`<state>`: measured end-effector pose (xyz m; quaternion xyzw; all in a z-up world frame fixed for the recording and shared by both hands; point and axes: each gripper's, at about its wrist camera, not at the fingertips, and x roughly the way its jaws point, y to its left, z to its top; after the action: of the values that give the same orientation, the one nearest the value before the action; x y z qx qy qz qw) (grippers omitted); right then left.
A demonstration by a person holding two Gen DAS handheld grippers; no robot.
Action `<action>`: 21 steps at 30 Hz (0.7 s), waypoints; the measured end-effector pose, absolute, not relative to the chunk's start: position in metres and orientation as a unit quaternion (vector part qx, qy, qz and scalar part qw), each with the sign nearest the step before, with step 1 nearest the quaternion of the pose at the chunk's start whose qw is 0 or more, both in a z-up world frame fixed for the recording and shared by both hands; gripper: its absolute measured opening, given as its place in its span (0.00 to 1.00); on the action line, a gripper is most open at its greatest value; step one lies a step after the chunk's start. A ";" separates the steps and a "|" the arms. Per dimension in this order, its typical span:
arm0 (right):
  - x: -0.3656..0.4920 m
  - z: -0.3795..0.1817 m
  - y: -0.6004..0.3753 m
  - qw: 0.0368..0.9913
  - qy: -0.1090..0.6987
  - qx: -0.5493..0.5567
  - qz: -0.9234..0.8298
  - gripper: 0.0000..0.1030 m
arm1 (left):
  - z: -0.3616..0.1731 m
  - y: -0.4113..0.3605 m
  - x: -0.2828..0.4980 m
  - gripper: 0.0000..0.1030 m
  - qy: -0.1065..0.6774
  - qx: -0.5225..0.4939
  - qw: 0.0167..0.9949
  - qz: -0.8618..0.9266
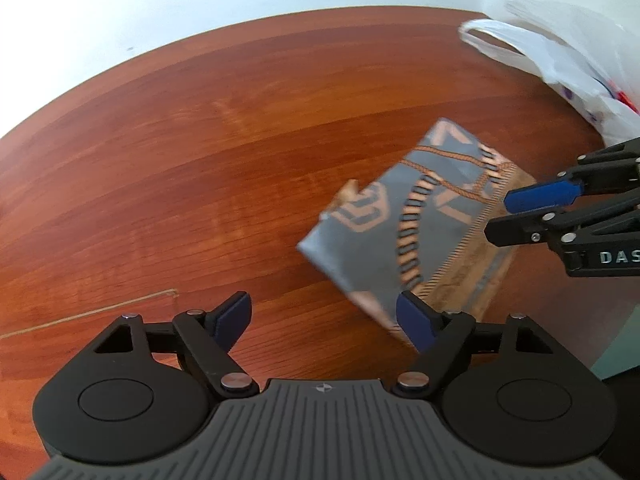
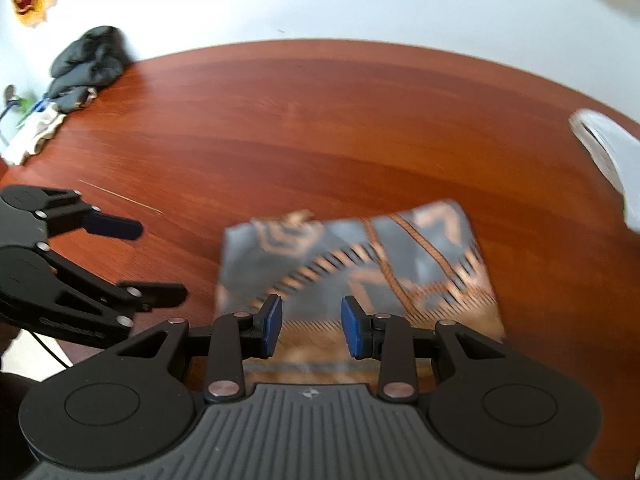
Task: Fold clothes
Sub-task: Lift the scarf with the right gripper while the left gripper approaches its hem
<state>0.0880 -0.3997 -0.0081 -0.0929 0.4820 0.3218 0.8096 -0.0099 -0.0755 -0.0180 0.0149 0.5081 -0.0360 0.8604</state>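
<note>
A folded grey cloth with orange patterns [image 1: 404, 232] lies on the red-brown wooden table [image 1: 200, 160]. It also shows in the right wrist view [image 2: 360, 264]. My left gripper [image 1: 324, 320] is open and empty, just left of the cloth's near corner; it also shows at the left of the right wrist view [image 2: 156, 260]. My right gripper [image 2: 310, 328] is open and empty over the cloth's near edge; it also shows at the right of the left wrist view [image 1: 508, 216], beside the cloth's right edge.
A white plastic bag [image 1: 560, 68] lies at the table's far right, also in the right wrist view [image 2: 608, 152]. Dark clothes [image 2: 88, 64] and a light garment [image 2: 36, 132] lie at the far left. A thin thread [image 1: 80, 316] lies on the table.
</note>
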 end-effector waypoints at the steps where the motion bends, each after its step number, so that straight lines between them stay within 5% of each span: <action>1: 0.088 -0.010 -0.405 0.811 0.485 -0.091 0.315 0.36 | -0.019 -0.082 -0.009 0.78 0.509 0.019 0.860 -0.045; 13: 0.089 -0.028 -0.458 0.820 0.507 -0.070 0.258 0.37 | -0.046 -0.142 0.000 0.78 0.520 0.075 0.841 -0.127; 21: 0.085 -0.029 -0.470 0.821 0.509 -0.067 0.251 0.37 | -0.065 -0.152 0.003 0.63 0.531 0.092 0.834 -0.121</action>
<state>0.0853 -0.4697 -0.0291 -0.0668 0.5090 0.2511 0.8206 0.0031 -0.1519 -0.0649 0.0920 0.5311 -0.1208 0.8336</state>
